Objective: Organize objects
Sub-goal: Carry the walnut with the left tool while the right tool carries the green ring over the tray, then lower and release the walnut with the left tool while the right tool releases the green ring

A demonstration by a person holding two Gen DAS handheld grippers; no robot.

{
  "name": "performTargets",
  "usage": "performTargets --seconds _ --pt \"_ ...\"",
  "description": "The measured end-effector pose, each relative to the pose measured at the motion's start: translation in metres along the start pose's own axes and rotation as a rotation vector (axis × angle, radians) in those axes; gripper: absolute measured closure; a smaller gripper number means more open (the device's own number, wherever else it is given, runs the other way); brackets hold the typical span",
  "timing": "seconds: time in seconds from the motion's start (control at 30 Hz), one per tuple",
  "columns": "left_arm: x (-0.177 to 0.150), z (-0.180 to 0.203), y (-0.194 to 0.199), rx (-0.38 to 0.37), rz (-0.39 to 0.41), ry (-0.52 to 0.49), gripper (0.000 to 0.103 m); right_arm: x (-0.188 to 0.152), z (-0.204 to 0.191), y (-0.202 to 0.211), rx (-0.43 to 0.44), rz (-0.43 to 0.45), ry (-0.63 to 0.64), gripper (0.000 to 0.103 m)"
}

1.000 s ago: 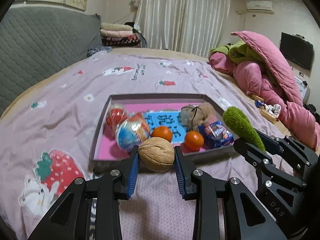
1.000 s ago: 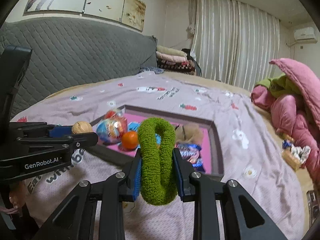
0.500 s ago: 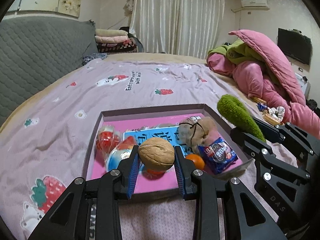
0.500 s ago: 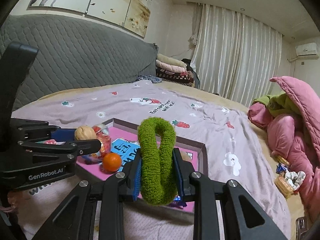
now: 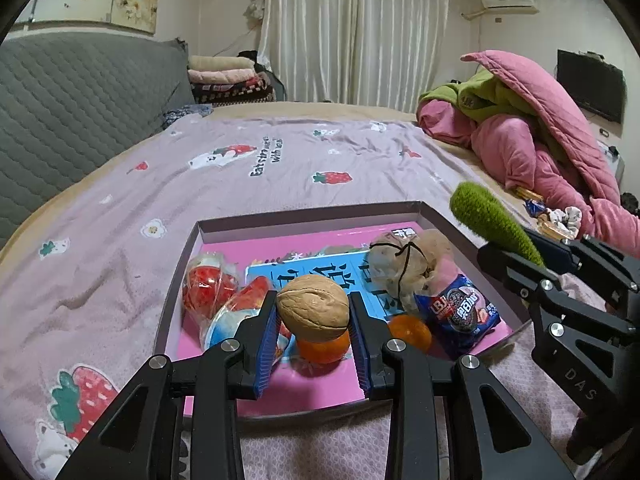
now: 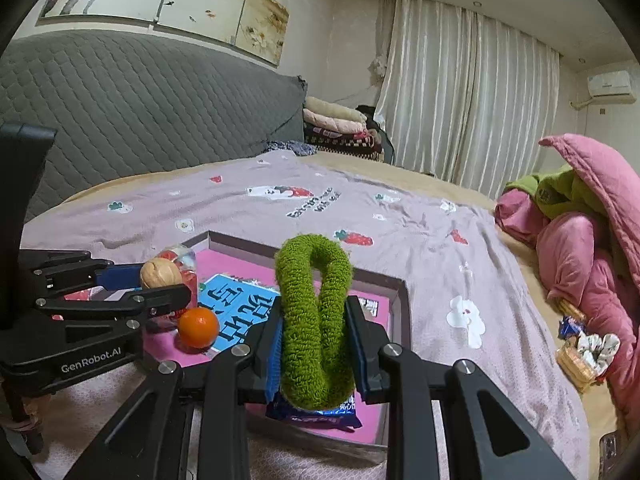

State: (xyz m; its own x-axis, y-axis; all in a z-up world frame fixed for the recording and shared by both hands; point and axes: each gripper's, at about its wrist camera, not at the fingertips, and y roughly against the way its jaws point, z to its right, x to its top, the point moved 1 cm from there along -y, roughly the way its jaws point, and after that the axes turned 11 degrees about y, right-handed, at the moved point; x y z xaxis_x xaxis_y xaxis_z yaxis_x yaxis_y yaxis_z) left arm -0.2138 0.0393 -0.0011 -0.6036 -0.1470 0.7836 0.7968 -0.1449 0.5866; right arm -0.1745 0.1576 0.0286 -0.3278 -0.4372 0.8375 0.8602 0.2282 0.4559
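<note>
honestly most stuff was already in the tray (image 5: 430,210). left gripper (image 5: 314,314) was clamped on a walnut (image 5: 313,307) above the oranges (image 5: 408,330), and right gripper (image 6: 314,338) squeezed a green scrunchie (image 6: 314,320) over the tray's near end. both looked left to drop.

A tan, ridged walnut (image 5: 313,308) sits pinched in the left claw (image 5: 314,330) above the tray (image 5: 304,216). A fuzzy green loop (image 6: 316,320) stands upright, squeezed in the right claw (image 6: 316,344). The shallow, pink-floored tray lies on the bed, holding 2 oranges (image 5: 409,332), a blue cookie pack (image 5: 460,312), a beige pouch (image 5: 404,264) and wrapped snacks (image 5: 208,284).
</note>
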Motion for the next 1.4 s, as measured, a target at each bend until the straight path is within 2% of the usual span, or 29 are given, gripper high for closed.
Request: performTargets --seconds 0.87,1.2,1.4 --pt "-0.01 -0.022 -0.017 0.014 -0.025 0.029 0.069 -0.025 0.001 -0.033 0.029 -0.142 -0.042 0.074" --pt "-0.012 -0.027 -0.023 0.019 -0.044 0.05 0.069 -0.028 -0.001 -0.036 0.029 -0.163 -0.043 0.074" --pt "-0.012 -0.032 -0.026 0.023 -0.053 0.066 0.069 -0.03 0.001 -0.037 0.037 -0.172 -0.06 0.068"
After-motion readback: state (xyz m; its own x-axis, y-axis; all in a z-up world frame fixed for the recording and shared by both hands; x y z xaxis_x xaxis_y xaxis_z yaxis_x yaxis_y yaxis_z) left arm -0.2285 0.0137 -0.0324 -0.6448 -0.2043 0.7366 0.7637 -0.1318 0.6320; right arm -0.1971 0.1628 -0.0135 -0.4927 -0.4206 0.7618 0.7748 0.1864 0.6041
